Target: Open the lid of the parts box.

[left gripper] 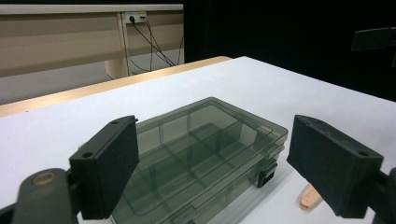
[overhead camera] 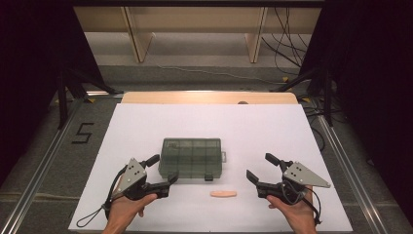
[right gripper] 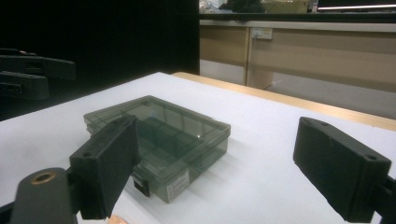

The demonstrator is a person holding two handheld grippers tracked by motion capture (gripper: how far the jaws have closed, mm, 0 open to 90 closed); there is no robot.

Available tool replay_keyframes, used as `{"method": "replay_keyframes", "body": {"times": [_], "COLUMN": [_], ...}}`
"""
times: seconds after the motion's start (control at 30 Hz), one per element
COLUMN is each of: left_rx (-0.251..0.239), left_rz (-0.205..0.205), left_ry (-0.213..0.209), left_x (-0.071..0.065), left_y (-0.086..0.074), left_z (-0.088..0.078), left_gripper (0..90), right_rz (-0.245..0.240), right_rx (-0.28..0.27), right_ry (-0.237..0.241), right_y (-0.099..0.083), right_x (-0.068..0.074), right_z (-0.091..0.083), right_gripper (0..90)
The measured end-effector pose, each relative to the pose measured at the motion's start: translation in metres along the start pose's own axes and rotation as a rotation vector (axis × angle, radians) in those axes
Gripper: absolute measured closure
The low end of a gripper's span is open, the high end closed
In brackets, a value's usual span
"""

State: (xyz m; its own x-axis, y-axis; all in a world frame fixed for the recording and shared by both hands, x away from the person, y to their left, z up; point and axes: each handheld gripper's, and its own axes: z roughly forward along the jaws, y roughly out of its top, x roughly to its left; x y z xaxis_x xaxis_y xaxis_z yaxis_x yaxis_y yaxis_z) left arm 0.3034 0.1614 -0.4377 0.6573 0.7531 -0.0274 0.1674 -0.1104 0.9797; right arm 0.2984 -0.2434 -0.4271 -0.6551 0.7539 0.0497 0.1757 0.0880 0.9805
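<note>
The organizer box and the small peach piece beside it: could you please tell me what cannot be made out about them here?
- Box contents: high view, smoky lid too dark and small to show.
- Label text: right gripper view, too small to read.
- Peach piece: left gripper view, mostly behind a jaw; what it is stays unclear in the high view.

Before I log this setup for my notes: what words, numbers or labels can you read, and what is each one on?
"5": a black mark on the floor left of the table.
Small white label on the side of the smoky clear compartment box: print too small and blurred to read.
Nothing else legible.
</note>
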Motion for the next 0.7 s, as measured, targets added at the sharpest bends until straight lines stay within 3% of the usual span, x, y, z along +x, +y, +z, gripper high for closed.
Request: {"method": "replay_keyframes", "body": {"times": [0.43, 0.53, 0.63, 0.7], "left_rx": [-0.002, 0.002, 0.003, 0.009], "left_rz": [-0.007, -0.01, -0.014, -0.007], "left_ry": [0.002, 0.009, 0.016, 0.018], "left_x": [0.0006, 0.0011, 0.003, 0.0052], "left_y": [0.0003, 0.0003, 0.0003, 0.0004], "left_z": [0.0005, 0.0005, 0.0007, 0.0007], "left_gripper": [15.8, 15.8, 15.9, 15.9], "right_rz": [-0.02, -0.003, -0.035, -0.039], "right_rx": [-0.009, 0.03, -0.005, 0.02], "right_ry": [0.001, 0.009, 0.0, -0.002], "right_y": [-0.0001, 0.0006, 0.0, 0.0007], "right_x": [-0.0015, -0.0004, -0.003, -0.0038], "right_z": [0.0013, -0.0002, 0.0027, 0.0015], "right_gripper": [15.3, 15.3, 15.4, 15.5]}}
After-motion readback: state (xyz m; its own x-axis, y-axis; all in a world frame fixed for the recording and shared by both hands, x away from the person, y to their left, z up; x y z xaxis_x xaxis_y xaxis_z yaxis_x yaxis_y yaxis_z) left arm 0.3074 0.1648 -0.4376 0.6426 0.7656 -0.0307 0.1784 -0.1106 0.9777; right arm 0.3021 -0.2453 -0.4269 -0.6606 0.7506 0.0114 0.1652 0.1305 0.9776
